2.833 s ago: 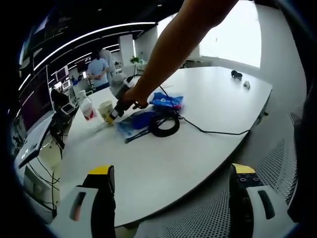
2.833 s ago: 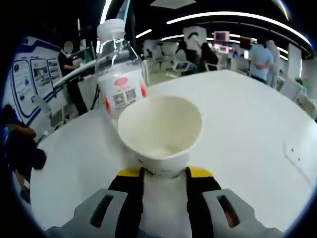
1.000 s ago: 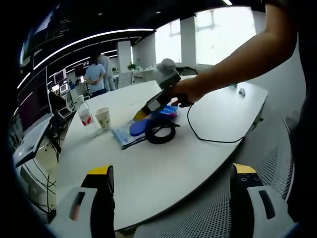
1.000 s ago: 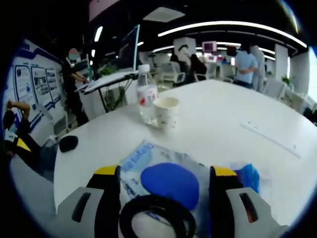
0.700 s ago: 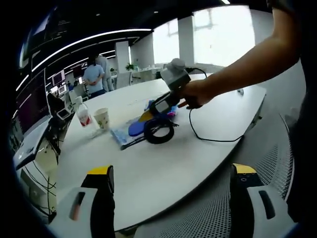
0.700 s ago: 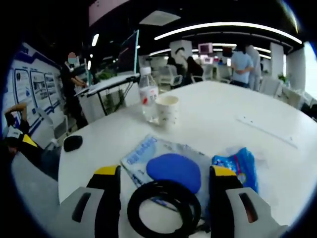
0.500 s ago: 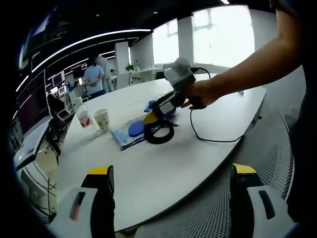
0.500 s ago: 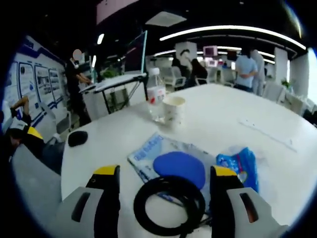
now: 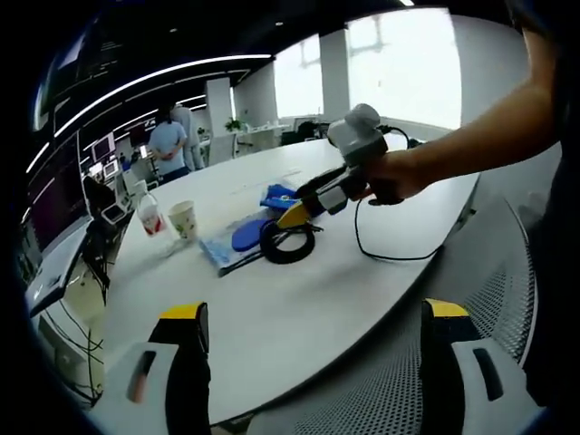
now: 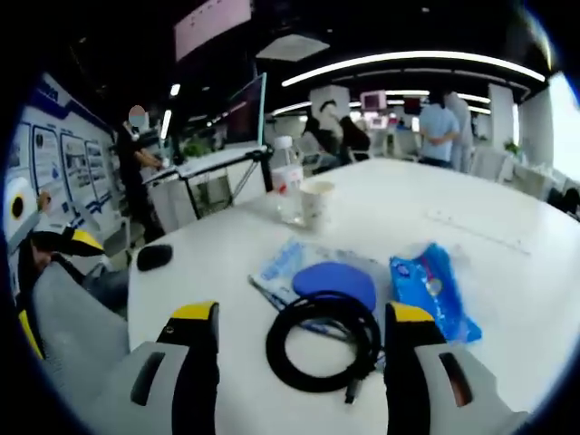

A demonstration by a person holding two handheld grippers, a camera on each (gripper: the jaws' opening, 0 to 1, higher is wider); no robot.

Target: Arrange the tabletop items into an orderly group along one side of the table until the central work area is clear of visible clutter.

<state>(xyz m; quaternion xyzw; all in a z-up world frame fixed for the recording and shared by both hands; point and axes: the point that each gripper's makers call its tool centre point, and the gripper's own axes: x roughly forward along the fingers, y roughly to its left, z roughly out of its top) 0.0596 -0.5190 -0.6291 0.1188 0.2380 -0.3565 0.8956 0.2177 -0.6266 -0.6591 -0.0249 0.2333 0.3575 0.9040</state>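
The white worktop has a small pile of stuff on it, and the coiled black cable is the easiest thing to anchor everything to. Right behind the cable, touching it, sits a blue oval pad, which lies on a flat plastic packet with blue print. Just beside the cable on the other side is a crinkly blue snack bag. Farther back from the cable, well apart, a paper cup stands upright next to a clear water bottle with a red label; the two look close to touching. A dark mouse-like thing sits off near the worktop edge.

The right tool hangs just above the cable with its jaws spread wide, nothing between them. In the left gripper view that same right tool is over the cable, held by a person's hand.

The left tool is back at the worktop's near edge, far from the cable, jaws spread wide and holding nothing.
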